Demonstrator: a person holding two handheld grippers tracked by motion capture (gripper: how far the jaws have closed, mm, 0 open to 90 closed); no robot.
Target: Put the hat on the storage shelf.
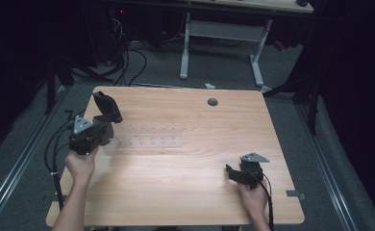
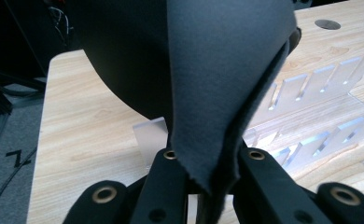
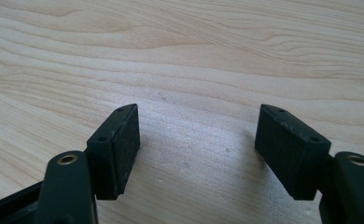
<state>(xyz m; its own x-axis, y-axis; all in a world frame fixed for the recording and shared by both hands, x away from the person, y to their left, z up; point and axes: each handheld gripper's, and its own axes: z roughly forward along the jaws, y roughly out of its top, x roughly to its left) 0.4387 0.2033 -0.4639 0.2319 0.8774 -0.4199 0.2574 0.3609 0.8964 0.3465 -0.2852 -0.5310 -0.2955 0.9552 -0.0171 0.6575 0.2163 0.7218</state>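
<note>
My left gripper (image 1: 107, 123) (image 2: 207, 161) is shut on a dark grey felt cloth (image 1: 106, 106) (image 2: 217, 79), which stands up folded from the jaws and hides much of what lies beyond. Just past it a clear acrylic slotted rack (image 1: 149, 136) (image 2: 311, 88) rests on the wooden table (image 1: 190, 159). My right gripper (image 1: 230, 171) (image 3: 196, 135) is low over bare wood near the table's front right. It is open, with nothing between its black pads (image 3: 124, 144).
A round grey cable port (image 1: 212, 102) (image 2: 327, 24) sits in the table's far edge. Cables trail from both grippers off the front. Another desk's white legs (image 1: 184, 48) stand on the grey floor beyond.
</note>
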